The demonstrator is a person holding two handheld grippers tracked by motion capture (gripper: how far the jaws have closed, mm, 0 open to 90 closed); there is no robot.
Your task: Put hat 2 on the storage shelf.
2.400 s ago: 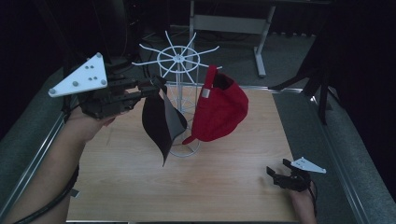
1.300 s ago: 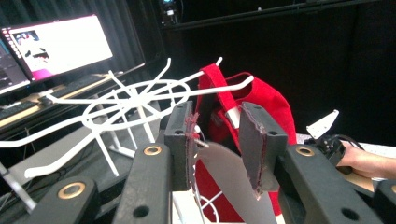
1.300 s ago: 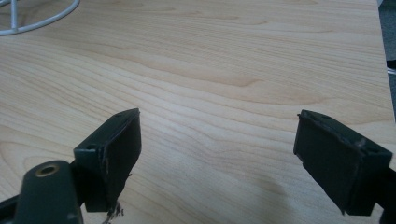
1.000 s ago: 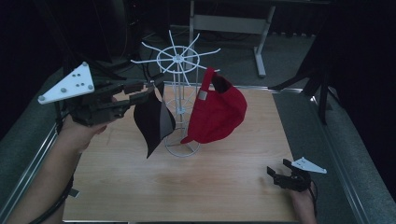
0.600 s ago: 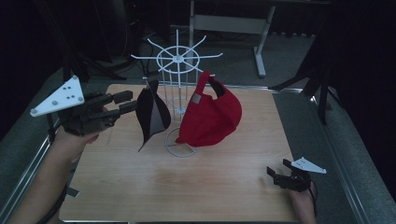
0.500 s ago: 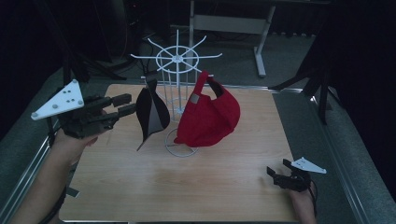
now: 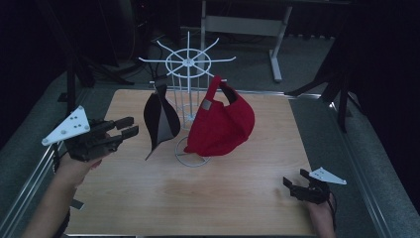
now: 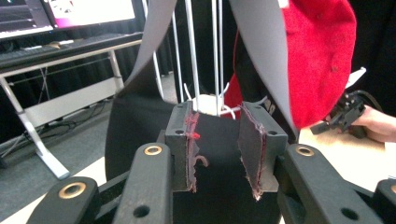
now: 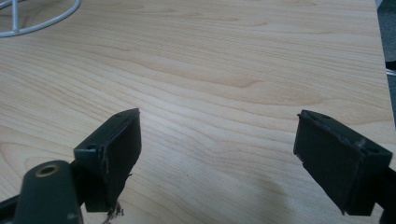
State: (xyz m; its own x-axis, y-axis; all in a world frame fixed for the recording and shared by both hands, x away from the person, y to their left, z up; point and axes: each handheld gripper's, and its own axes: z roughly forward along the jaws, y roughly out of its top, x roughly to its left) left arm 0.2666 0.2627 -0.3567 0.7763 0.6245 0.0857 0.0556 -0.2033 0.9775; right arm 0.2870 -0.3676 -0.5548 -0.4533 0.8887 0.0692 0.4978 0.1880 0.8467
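I see the black cap (image 7: pixel 159 119) hanging on the white wire rack (image 7: pixel 187 74), its crown partly hidden behind my left gripper (image 7: pixel 126 128), just beside it, jaws apart and empty. Right gripper (image 7: pixel 293 186) rests released, well apart.

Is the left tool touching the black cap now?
Apart. The high view shows bare table between the left tool and the black cap hanging on the rack.
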